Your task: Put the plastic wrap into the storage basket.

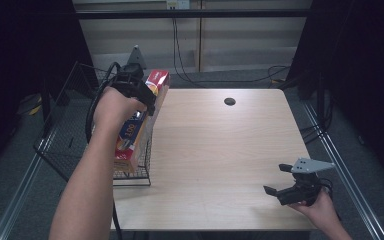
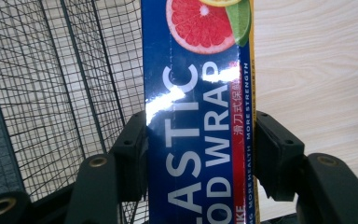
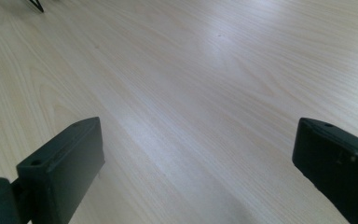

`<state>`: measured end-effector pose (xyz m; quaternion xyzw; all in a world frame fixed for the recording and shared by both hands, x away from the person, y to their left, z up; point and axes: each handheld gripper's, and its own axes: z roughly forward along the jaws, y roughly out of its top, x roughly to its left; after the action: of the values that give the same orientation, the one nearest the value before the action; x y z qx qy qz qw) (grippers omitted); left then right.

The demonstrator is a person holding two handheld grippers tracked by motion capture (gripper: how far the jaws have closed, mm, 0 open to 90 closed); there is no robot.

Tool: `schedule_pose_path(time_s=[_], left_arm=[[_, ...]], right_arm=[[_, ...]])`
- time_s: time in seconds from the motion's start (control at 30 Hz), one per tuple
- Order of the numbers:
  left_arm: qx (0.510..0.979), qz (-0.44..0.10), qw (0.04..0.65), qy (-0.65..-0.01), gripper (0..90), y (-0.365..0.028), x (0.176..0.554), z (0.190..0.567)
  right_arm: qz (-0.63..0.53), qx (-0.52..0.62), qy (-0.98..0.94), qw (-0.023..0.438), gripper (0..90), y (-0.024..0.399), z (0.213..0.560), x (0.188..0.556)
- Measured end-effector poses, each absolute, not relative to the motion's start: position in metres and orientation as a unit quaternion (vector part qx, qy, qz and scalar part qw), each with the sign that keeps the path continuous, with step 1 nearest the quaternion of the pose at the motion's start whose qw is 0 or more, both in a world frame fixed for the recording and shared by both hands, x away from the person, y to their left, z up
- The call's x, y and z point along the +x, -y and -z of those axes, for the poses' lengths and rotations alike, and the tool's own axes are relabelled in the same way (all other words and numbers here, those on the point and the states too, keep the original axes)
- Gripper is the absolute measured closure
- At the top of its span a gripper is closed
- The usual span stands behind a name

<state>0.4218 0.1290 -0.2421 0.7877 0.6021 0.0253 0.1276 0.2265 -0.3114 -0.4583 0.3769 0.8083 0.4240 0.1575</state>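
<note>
Left claw clamps plastic wrap box above wire basket; right claw open over table.

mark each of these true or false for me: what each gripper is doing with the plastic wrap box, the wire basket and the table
1. The left gripper is clamped on the plastic food wrap box. True.
2. The right gripper holds a box too. False: its jaws stand wide apart with nothing between them, over the wooden table.
3. The box is held at the table's left edge, by the wire basket. True.
4. The box shows a cut banana. False: it shows a cut grapefruit.
5. The right gripper is beside the basket. False: it is near the table's front right corner.
</note>
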Motion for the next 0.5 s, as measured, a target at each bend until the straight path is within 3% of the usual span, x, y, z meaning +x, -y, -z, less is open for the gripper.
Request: schedule_pose_path(time_s=[0.5], left_arm=[[0.777, -0.031, 0.127, -0.616, 45.0, -0.146, 0.422, 0.235]], right_arm=[[-0.424, 0.378, -0.807, 0.159, 1.8, 0.311, 0.459, 0.227]])
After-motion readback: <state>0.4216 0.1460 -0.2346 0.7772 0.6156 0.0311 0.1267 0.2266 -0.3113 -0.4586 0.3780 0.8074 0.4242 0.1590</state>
